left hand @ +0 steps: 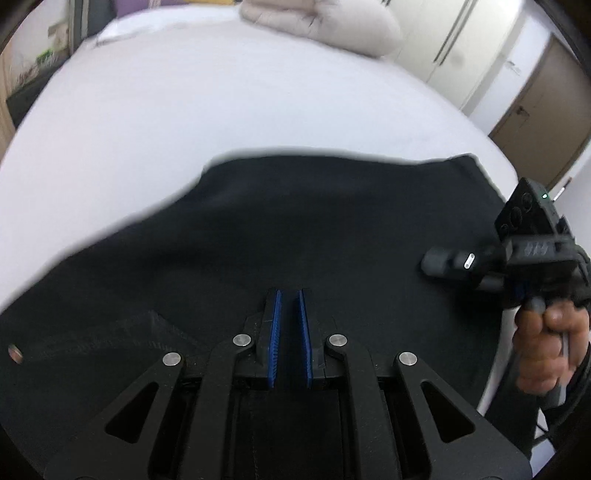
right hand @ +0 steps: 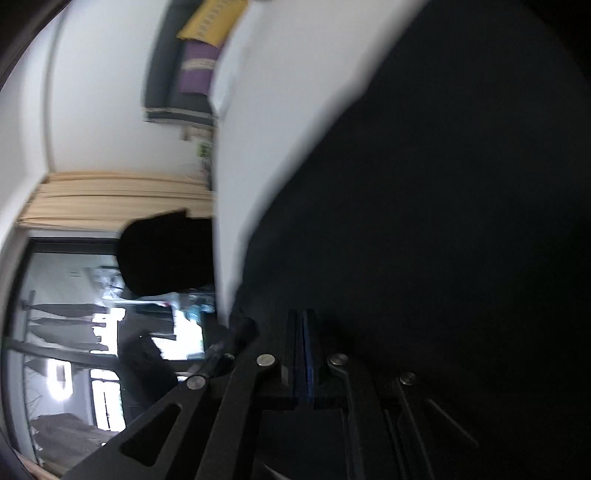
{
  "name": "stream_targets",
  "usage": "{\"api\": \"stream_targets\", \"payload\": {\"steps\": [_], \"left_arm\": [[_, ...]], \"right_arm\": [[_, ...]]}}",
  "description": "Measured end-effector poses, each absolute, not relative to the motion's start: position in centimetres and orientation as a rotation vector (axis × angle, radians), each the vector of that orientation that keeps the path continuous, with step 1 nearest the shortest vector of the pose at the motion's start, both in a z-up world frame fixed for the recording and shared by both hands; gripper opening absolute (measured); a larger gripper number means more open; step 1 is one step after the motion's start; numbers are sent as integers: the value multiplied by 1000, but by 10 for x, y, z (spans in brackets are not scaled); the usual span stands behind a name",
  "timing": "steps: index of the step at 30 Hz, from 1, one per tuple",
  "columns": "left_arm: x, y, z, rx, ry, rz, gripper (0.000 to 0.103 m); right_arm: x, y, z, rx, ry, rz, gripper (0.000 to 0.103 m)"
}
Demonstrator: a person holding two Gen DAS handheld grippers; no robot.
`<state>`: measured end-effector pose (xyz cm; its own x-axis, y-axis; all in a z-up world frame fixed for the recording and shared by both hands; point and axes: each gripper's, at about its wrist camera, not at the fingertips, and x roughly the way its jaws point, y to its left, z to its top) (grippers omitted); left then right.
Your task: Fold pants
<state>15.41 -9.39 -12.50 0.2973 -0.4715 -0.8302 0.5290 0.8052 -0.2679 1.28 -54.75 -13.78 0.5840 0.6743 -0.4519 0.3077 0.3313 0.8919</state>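
Black pants (left hand: 295, 221) lie spread across the near part of a white bed (left hand: 221, 103), their waist button (left hand: 14, 354) at the lower left. My left gripper (left hand: 290, 293) hovers low over their middle, its blue pads drawn to a narrow slit filled with dark cloth. At the pants' right side a hand (left hand: 543, 350) holds my right gripper (left hand: 428, 262), its tips against the cloth. In the right wrist view, which is rolled sideways, the right gripper (right hand: 303, 314) has its pads pressed together with no cloth visible between them, and the pants (right hand: 443, 184) fill the right half.
A beige bundled duvet (left hand: 325, 18) sits at the far end of the bed. Pale wardrobe doors (left hand: 454, 40) and a brown door (left hand: 543, 99) stand beyond the right edge. The right wrist view shows a curtain (right hand: 110, 195) and a window past the bed's side.
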Motion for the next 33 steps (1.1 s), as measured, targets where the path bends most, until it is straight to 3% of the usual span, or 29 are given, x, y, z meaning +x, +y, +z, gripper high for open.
{"api": "stream_targets", "payload": {"steps": [3, 6, 12, 14, 18, 24, 25, 28, 33], "left_arm": [[159, -74, -127, 12, 1070, -639, 9], [164, -58, -134, -28, 1072, -628, 9], [160, -45, -132, -15, 1064, -585, 9], [158, -31, -128, -7, 1066, -534, 9], [153, 14, -127, -87, 1074, -474, 9], [122, 67, -122, -123, 1064, -383, 9], [116, 75, -124, -137, 1062, -387, 9], [107, 85, -117, -129, 1039, -392, 9], [103, 83, -114, -114, 1041, -357, 9]], "right_arm": [[19, -611, -122, 1168, 872, 144, 0], [19, -705, -133, 1305, 770, -30, 0], [-15, -822, -98, 1289, 585, -478, 0], [-27, -810, -73, 1251, 554, -471, 8], [-31, -714, -49, 1272, 577, -72, 8], [-1, -512, -95, 1266, 928, 329, 8], [3, -499, -109, 1243, 973, 301, 0], [17, -516, -107, 1267, 886, 247, 0], [-12, -643, -88, 1266, 727, -139, 0]]}}
